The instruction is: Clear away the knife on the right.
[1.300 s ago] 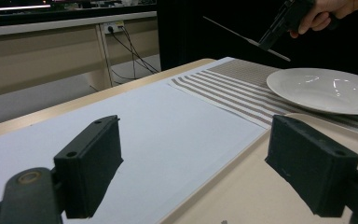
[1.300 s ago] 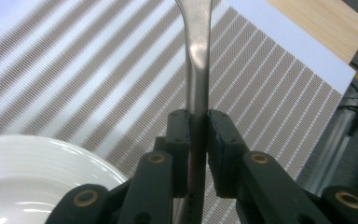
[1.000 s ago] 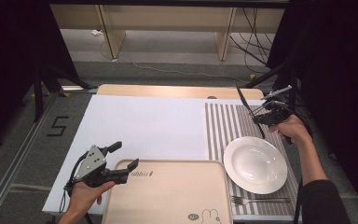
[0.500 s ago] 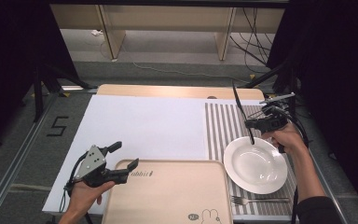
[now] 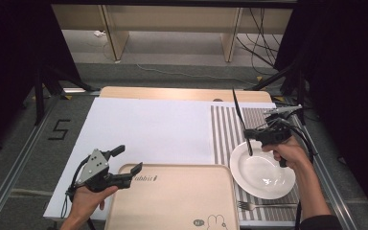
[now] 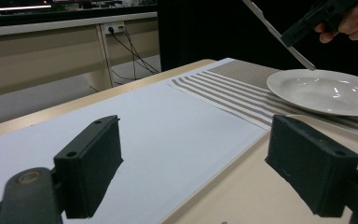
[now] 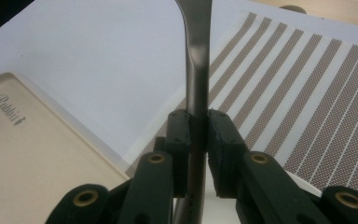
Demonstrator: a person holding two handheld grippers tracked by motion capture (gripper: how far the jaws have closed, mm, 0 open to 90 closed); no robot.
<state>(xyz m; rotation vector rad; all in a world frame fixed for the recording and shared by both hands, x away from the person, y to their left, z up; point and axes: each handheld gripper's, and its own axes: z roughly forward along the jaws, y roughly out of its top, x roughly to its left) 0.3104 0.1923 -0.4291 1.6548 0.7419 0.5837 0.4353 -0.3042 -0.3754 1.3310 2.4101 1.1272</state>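
My right gripper is shut on a metal table knife and holds it in the air, tilted, over the far rim of a white plate. In the right gripper view the black pads clamp the knife, which runs up and away over the striped placemat. My left gripper stands open at the near left, with nothing between its jaws. One of its jaws is over the left corner of the beige tray, the other over the white sheet.
A fork lies on the striped placemat in front of the plate. The white sheet covers the middle and left of the table. Metal rails run along both table sides, and cables lie on the floor beyond.
My right gripper has carried the knife from the placemat's far right corner toward the near left, to above the plate's far rim. The left gripper has stayed where it was.
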